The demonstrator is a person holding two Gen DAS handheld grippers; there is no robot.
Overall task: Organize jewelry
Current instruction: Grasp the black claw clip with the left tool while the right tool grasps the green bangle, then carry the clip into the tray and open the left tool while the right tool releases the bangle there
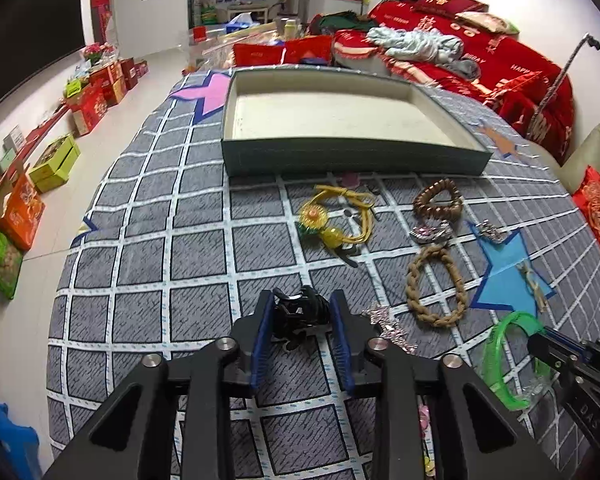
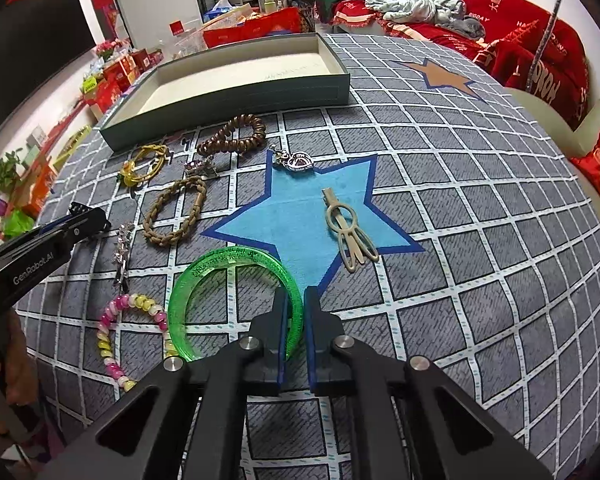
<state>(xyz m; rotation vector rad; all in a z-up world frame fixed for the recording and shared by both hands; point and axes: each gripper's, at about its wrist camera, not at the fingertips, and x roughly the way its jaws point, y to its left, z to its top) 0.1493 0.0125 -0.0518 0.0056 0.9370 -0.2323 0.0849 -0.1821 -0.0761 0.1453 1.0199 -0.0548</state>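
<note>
Green bangle: lies at the near edge of the cloth, its rim pinched between the closed pads of the right gripper; the ring looks tilted, its open face turned toward ten o'clock.
Black hair claw: clamped between the blue pads of the left gripper, low over the grey checked cloth; its long axis seems to run across the jaws, nine to three.
Pink and yellow bead bracelet: loose on the cloth, just beside the bangle at nine o'clock.
Beige hair clip: on the blue star, long axis running from eleven to five, pointed end at eleven.
Braided bracelet, brown bead bracelet, heart pendant, yellow cord piece: scattered mid-cloth, none stowed.
Tray: at twelve o'clock, far side, nothing visible inside it.
Progress: barely begun by my reckoning; two pieces gripped, the rest waiting.
</note>
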